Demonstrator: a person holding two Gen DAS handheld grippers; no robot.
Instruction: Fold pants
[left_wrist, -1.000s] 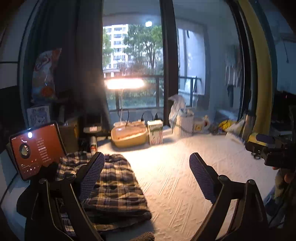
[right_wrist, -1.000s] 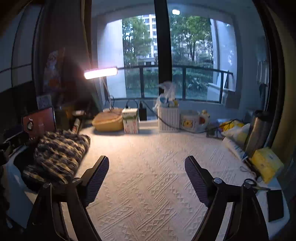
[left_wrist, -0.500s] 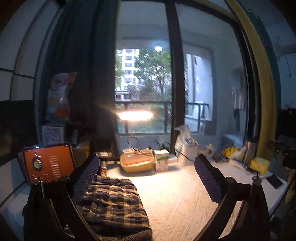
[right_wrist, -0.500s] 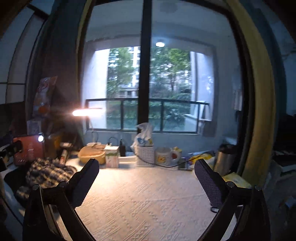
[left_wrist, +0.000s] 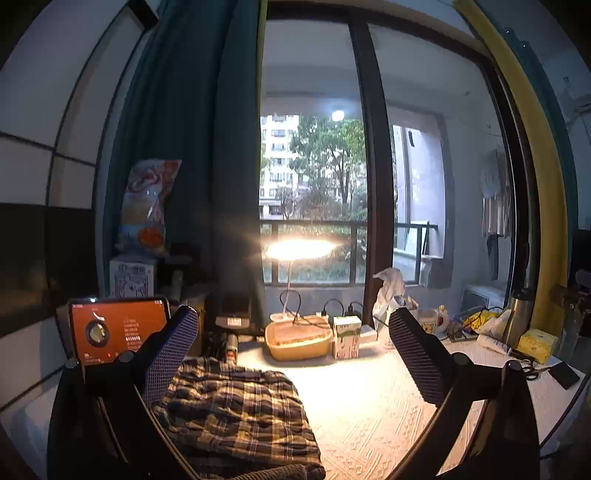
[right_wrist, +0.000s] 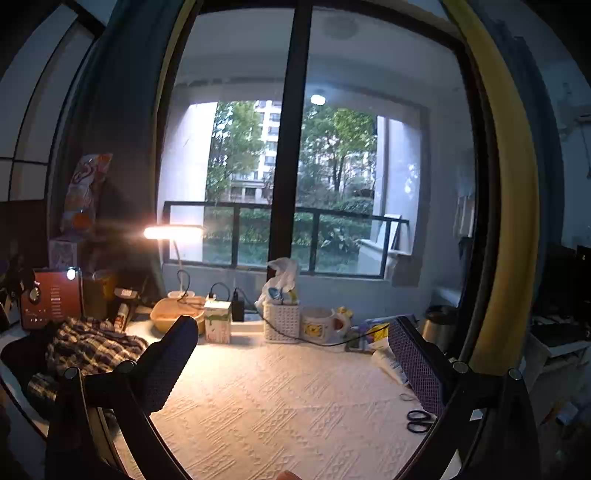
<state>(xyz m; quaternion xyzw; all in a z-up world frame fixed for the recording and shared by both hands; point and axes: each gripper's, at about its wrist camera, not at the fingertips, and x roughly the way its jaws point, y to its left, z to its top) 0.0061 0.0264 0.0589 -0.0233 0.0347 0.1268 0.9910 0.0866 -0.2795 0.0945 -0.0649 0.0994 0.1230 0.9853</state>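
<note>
The table (left_wrist: 369, 406), covered by a white textured cloth, is seen spreading ahead of both pairs of fingers. The folded plaid pants (left_wrist: 236, 413) are laid on it at its left side; in the left wrist view they are found just beyond and below the left finger, and in the right wrist view (right_wrist: 88, 347) well to the left of the fingers. The left gripper (left_wrist: 291, 354) is held above the table with its fingers (left_wrist: 170, 354) spread wide apart and nothing between them. The right gripper (right_wrist: 291, 354) is likewise held with its fingers (right_wrist: 417, 362) spread wide and nothing gripped. A lit tablet (left_wrist: 114, 328) is propped behind the left finger. Ahead of the fingers, a glowing desk lamp (left_wrist: 299, 249), a tan basin (left_wrist: 299, 338) and a small carton (left_wrist: 346, 338) are lined along the window. Black scissors (right_wrist: 419, 421) are seen on the cloth near the right finger.
</note>
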